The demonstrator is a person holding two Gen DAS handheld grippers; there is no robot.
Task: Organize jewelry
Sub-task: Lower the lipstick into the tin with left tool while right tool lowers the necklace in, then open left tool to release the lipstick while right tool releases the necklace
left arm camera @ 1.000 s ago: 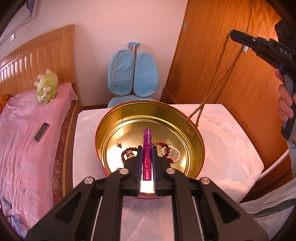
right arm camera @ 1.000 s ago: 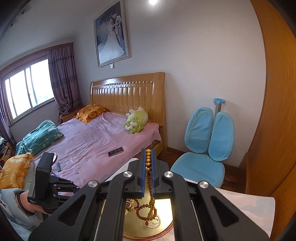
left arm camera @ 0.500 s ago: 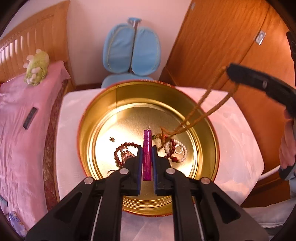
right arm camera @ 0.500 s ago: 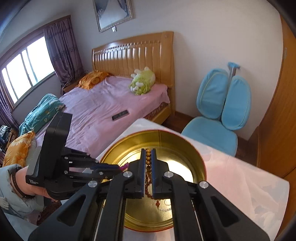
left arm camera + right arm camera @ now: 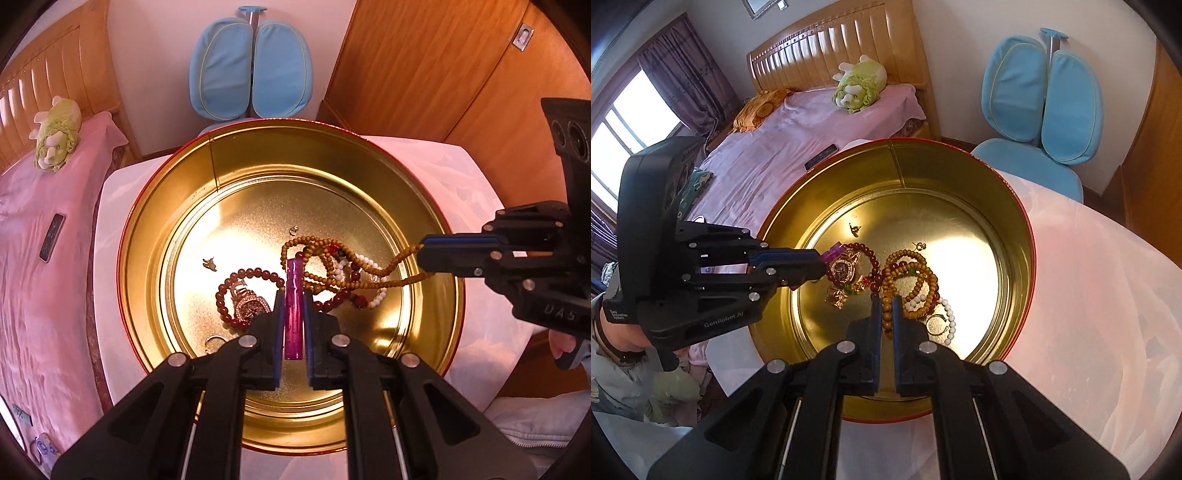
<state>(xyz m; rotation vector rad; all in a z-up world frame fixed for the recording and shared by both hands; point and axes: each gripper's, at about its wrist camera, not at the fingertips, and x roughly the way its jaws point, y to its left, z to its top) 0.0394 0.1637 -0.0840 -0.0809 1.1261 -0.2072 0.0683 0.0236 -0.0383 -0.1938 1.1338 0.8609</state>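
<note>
Mostly gathered already: dark red bead bracelet (image 5: 255,275), jewelled watch (image 5: 251,304), white pearl strand (image 5: 364,264) and small rings lying in the round gold tin (image 5: 221,166) at frame centre, on the white-covered bench (image 5: 472,192). Left tool (image 5: 293,306) clamped on a magenta tube (image 5: 293,295) above the tin floor. Right tool (image 5: 886,314) pinching a long tan wooden bead necklace (image 5: 905,273), its coils mostly down among the other pieces. Left to do: releasing both.

On my left-wrist view I read "DAS" on the black body of the right gripper (image 5: 421,254). On my right-wrist view the left gripper (image 5: 822,264) carries "GenRobot.AI" on its side, plus a small white label starting "Data"; the rest blurs.
</note>
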